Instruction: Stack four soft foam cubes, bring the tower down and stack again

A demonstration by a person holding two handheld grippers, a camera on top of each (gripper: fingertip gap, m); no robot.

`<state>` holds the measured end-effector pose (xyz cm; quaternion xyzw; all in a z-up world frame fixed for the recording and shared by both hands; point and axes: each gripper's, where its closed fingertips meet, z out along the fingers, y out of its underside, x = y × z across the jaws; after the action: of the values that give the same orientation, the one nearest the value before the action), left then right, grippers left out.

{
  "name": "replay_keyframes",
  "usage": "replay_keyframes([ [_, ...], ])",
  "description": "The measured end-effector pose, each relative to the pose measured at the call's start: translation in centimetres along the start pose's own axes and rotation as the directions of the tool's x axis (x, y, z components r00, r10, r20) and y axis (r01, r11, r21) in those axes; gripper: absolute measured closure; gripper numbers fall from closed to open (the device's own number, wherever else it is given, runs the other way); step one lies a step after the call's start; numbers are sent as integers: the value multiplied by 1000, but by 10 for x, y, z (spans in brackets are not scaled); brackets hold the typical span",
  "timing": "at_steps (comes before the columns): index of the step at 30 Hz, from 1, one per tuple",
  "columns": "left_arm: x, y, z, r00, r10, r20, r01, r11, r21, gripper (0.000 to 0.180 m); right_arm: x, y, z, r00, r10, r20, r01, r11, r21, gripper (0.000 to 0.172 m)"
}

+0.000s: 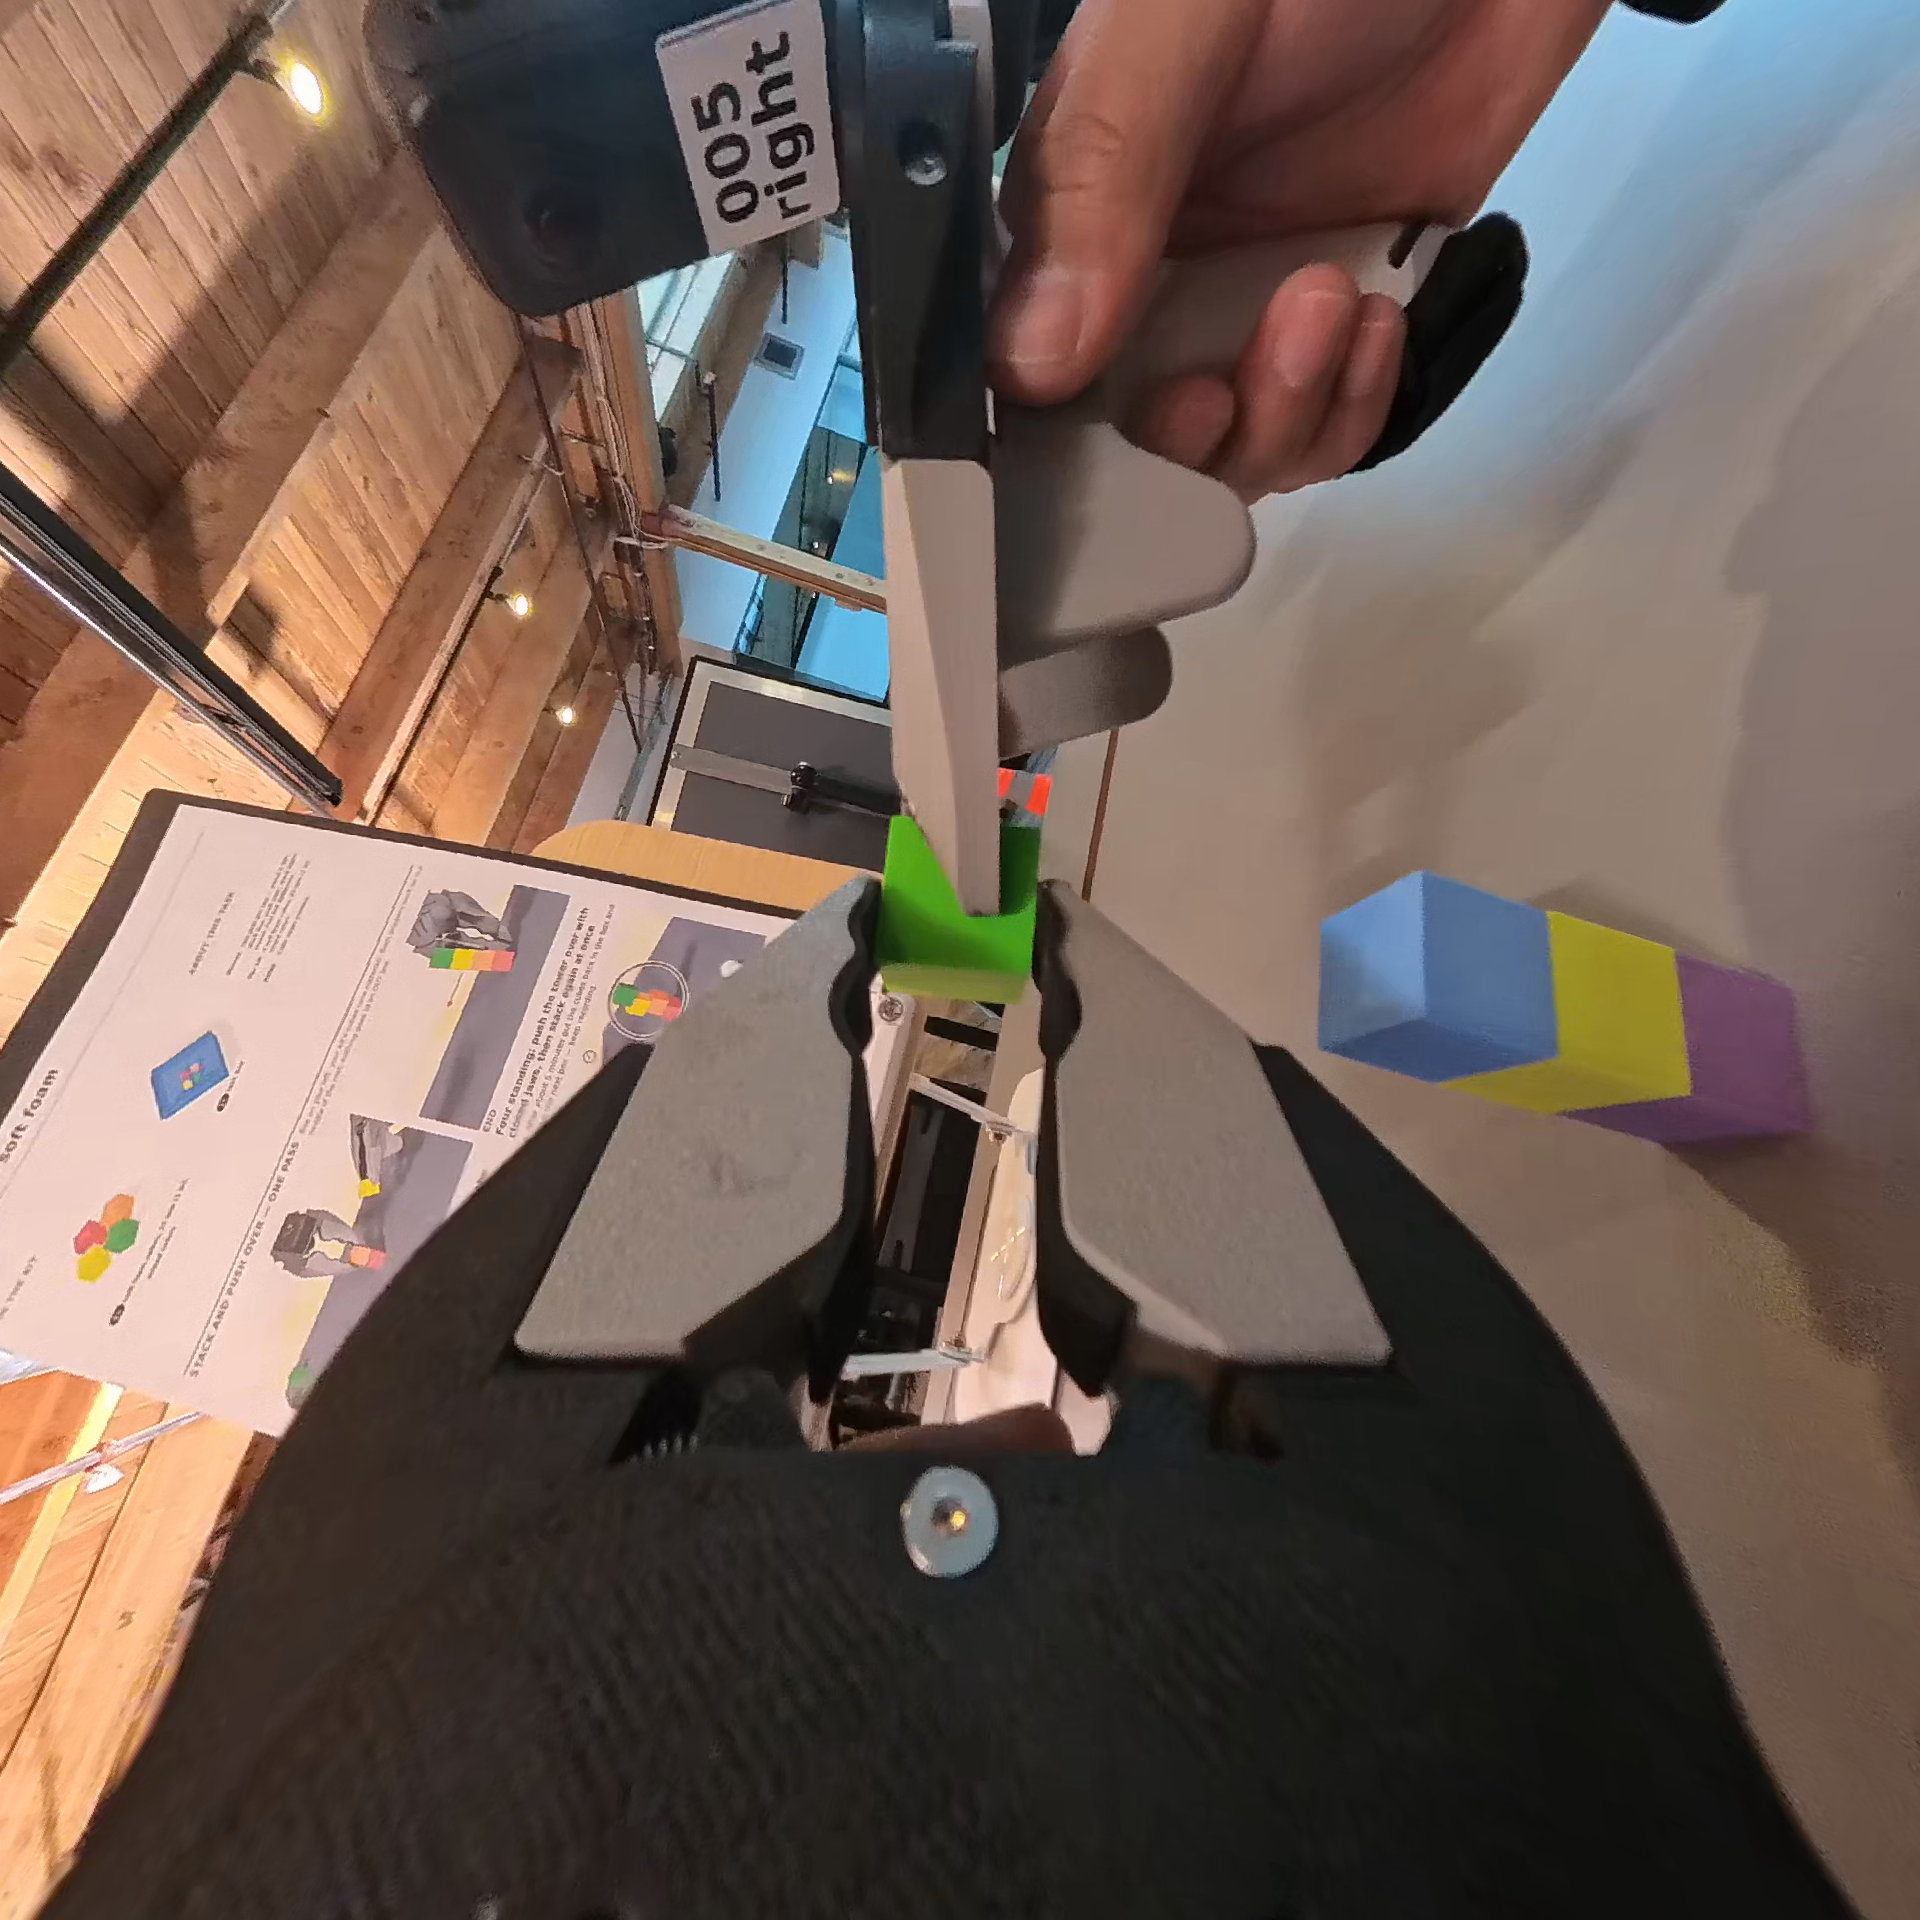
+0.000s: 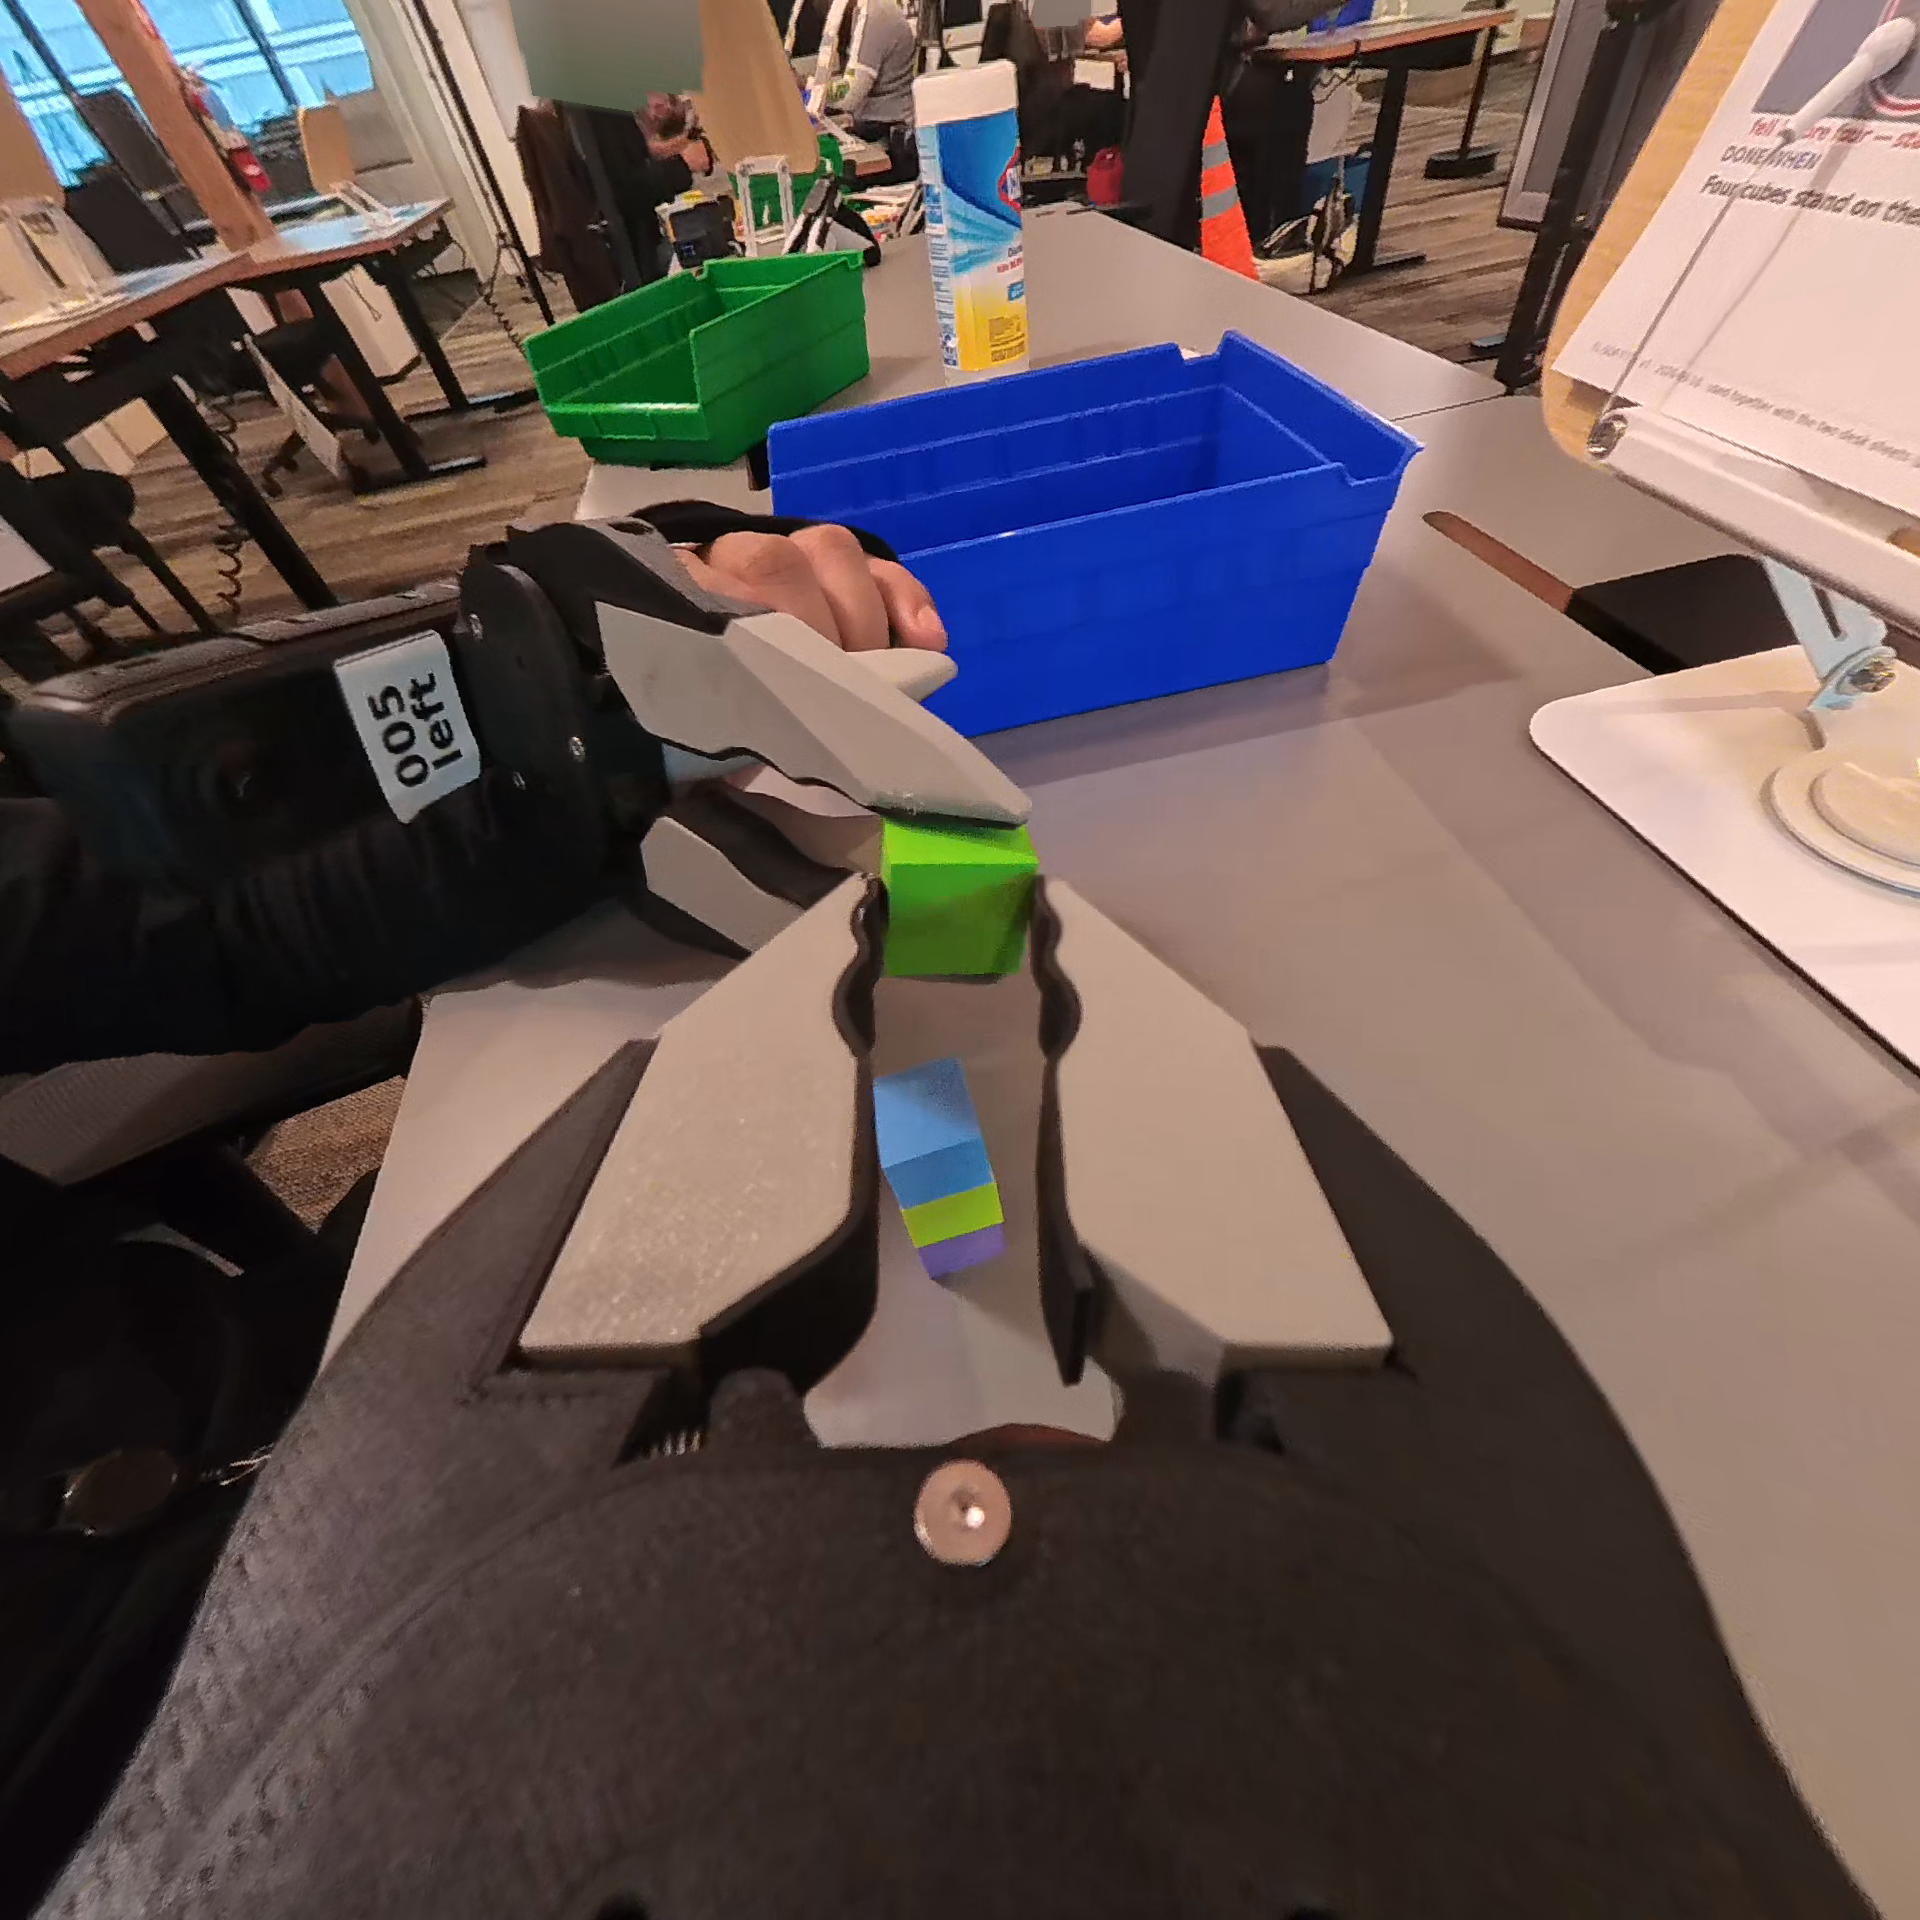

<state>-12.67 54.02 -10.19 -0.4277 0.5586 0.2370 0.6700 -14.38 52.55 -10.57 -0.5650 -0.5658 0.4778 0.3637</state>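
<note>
Three cubes stacked on the table: blue cube over yellow-green cube over purple cube. Fourth, green cube, not yet placed; held in the air above that tower, clamped by left hand-held gripper and right hand-held gripper at once, crosswise, mid-handover by the look.

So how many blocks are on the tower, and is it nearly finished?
Three are stacked: blue block on top, yellow block in the middle, purple block at the bottom. The green block is in the air, pinched by both the left claw and the right claw. It still has to go on the blue one. Knocking the tower down and rebuilding comes after.
</note>
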Motion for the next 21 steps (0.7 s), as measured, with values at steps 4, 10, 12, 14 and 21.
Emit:
replay_keyframes([
  [4, -1, 0, 0, 999, -42, -4, 42, 999, 6, 154, 0, -1, 0, 1000, -16, -10, 16, 1000, 3, 147],
  [10, -2, -2, -1, 998, -69, -8, 69, 997, 14, 154, -2, -3, -1, 1000, -5, 6, 5, 1000, 13, 147],
  [12, -1, -1, -1, 998, -62, -7, 62, 998, 9, 154, -2, -2, 0, 1000, -5, 3, 5, 1000, 9, 147],
  [14, -1, -1, -1, 998, -70, -6, 70, 998, 10, 154, -2, -3, -1, 1000, -8, 1, 8, 1000, 13, 147],
  [21, -17, -9, -11, 977, -212, 7, 211, 975, 77, 146, 4, -27, -21, 996, 83, 35, -88, 982, 165, 148],
])
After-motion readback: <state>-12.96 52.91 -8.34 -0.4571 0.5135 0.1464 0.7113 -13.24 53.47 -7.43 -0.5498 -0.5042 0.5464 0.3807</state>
